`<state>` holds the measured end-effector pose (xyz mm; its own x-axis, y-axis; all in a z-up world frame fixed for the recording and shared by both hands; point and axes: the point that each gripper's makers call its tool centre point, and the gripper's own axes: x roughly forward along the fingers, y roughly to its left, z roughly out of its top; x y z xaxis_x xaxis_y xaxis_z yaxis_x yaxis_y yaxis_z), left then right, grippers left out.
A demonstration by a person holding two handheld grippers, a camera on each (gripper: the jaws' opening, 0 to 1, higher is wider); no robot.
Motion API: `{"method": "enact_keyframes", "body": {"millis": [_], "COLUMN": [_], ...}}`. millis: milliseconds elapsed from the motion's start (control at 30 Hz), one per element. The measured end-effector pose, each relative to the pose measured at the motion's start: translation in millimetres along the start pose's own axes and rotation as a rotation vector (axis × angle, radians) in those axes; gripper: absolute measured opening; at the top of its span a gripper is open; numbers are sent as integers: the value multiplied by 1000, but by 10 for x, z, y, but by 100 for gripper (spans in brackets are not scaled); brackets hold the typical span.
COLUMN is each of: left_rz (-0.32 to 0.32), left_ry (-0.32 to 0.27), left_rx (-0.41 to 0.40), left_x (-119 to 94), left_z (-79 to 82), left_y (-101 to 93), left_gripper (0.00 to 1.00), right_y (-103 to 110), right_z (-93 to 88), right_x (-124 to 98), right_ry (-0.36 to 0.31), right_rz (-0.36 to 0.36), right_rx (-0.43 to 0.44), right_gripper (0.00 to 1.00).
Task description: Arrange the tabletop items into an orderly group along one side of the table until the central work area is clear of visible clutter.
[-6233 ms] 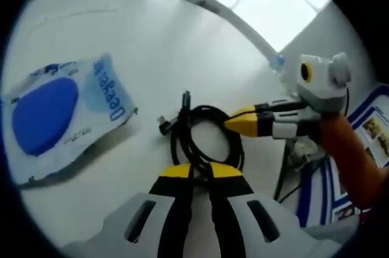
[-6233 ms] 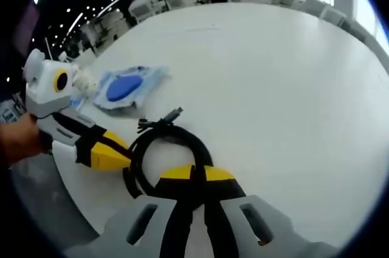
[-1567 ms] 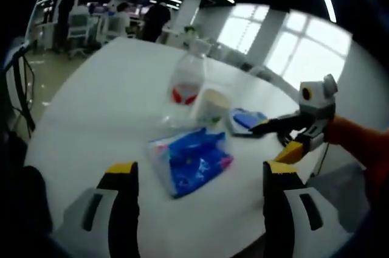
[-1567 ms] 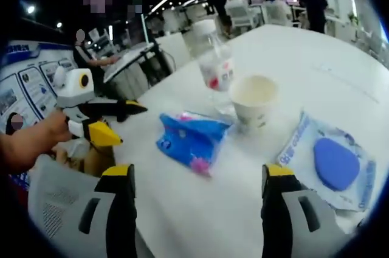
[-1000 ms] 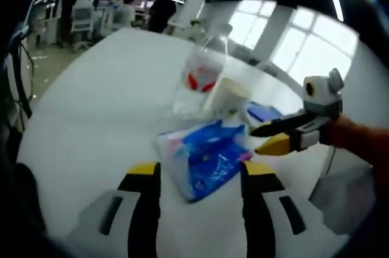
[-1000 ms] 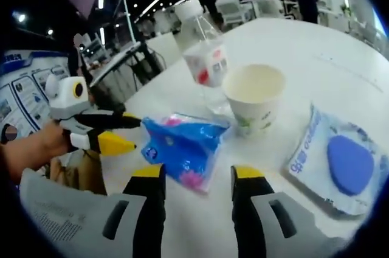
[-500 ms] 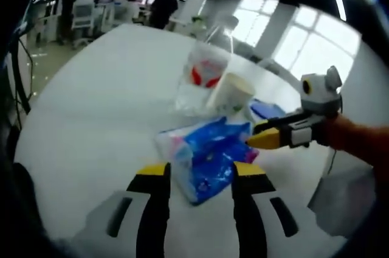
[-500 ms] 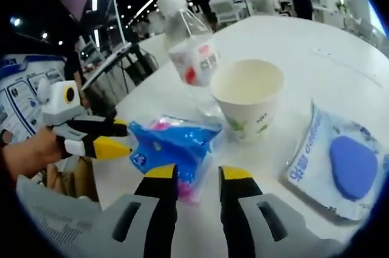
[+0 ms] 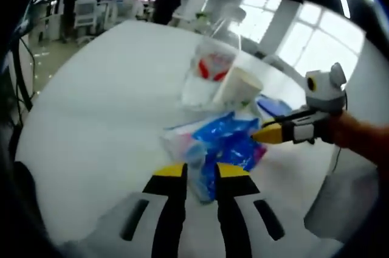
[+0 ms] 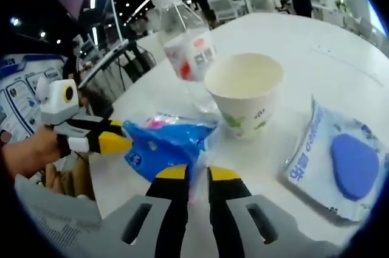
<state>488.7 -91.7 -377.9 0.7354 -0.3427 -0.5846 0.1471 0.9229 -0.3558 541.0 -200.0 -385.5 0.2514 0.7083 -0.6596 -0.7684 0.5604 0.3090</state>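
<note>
Between both pairs of nearly closed jaws lies the blue packet (image 9: 222, 145) (image 10: 161, 142), left gripper (image 9: 202, 173) and right gripper (image 10: 192, 176) pinching opposite ends along its long axis.

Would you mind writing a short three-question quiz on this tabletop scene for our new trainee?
1. True or false: the paper cup stands upright and looks empty.
2. Which item do both grippers meet at? A) the blue packet B) the plastic bottle C) the wet-wipes pack
3. Fill in: in the right gripper view, the wet-wipes pack lies to the ____ of the paper cup.

Key
1. True.
2. A. The right gripper has its jaws nearly shut around the packet's edge, and the left gripper does likewise from the other side.
3. Right.
</note>
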Motion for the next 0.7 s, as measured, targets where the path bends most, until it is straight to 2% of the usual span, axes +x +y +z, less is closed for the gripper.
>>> {"method": "enact_keyframes", "body": {"millis": [533,700], "left_rz": [26,33], "left_ry": [9,11], "left_rx": [22,25], "left_x": [-11,-40], "left_z": [-19,-43], "left_y": [27,26], "left_gripper": [0,0], "right_y": [40,85], "right_z": [-6,5], "right_x": [-34,-67], "right_ry": [4,0], "right_rz": [9,15], "right_rx": [-16,-35], "right_gripper": [4,2]}}
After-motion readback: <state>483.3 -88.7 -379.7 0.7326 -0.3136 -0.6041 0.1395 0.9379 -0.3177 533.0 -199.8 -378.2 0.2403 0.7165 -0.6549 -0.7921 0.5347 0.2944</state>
